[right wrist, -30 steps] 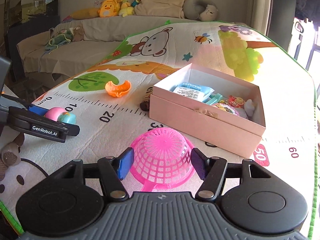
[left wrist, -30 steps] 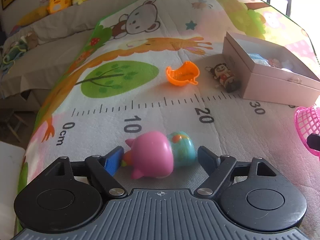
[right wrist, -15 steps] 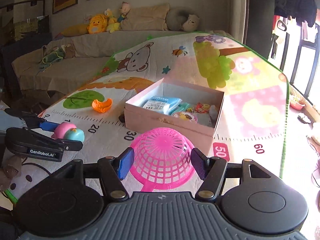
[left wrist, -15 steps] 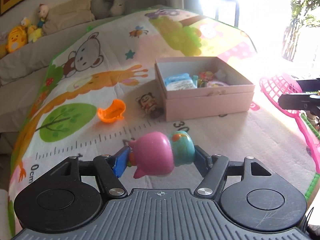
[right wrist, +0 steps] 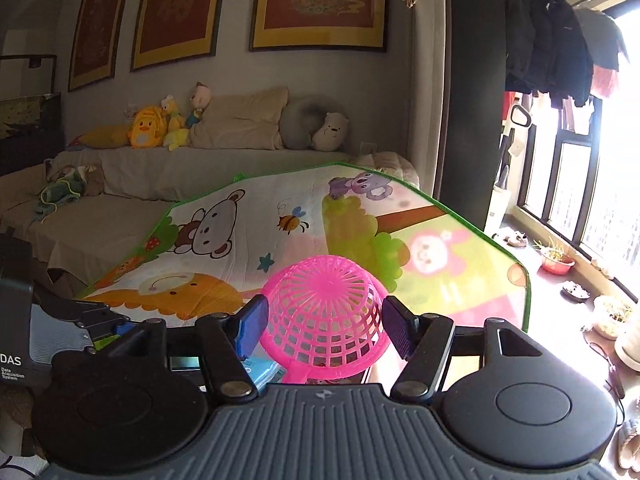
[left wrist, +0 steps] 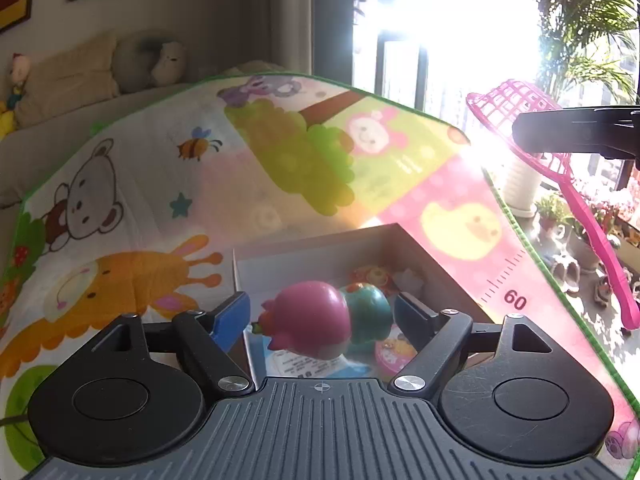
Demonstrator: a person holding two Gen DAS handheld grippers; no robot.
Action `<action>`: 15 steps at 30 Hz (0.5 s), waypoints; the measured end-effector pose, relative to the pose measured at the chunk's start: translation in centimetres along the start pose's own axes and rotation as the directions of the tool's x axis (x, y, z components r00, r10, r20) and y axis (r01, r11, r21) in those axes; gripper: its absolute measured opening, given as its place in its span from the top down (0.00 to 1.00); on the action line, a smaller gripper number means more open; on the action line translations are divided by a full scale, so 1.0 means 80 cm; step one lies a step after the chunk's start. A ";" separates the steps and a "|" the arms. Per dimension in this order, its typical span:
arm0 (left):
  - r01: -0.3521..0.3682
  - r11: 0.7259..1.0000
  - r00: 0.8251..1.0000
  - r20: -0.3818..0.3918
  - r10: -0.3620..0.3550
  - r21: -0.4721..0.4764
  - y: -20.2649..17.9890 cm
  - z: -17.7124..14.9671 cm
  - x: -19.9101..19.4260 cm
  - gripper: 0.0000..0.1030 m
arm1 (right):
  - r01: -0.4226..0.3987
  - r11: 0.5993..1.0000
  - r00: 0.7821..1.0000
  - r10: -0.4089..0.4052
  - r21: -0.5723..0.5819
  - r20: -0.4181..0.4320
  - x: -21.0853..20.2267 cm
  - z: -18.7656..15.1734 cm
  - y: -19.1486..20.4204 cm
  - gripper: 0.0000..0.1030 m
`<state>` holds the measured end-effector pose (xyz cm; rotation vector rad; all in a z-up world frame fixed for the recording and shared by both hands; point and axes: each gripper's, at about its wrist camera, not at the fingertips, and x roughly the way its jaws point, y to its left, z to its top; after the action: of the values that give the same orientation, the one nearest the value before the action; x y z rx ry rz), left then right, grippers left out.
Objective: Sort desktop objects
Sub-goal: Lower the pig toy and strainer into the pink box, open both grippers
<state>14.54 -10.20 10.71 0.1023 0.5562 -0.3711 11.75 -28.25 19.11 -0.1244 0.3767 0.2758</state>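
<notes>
Left hand-held gripper (left wrist: 322, 314) jaws are opening around the pink-and-teal round plastic toy (left wrist: 326, 320) over the pink cardboard box (left wrist: 320, 244); the pink plastic mesh strainer (right wrist: 326, 316) is being gripped by the right hand-held gripper (right wrist: 324, 326).

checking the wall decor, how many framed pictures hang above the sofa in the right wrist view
3. Red-and-gold framed pictures in a row on the grey wall: left one, middle one, right one. Their tops are cut off by the frame edge, and more may hang out of view.
</notes>
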 end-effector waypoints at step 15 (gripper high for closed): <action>-0.199 0.970 0.971 -0.159 0.176 -0.142 0.071 -0.137 -0.065 0.04 | 0.049 0.998 0.968 -0.037 0.040 -0.249 0.180 -0.050 -0.002 0.31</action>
<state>7.11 -1.18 4.17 0.0299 0.7119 -0.1342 23.29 -25.61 10.01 -0.1217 0.6281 0.2088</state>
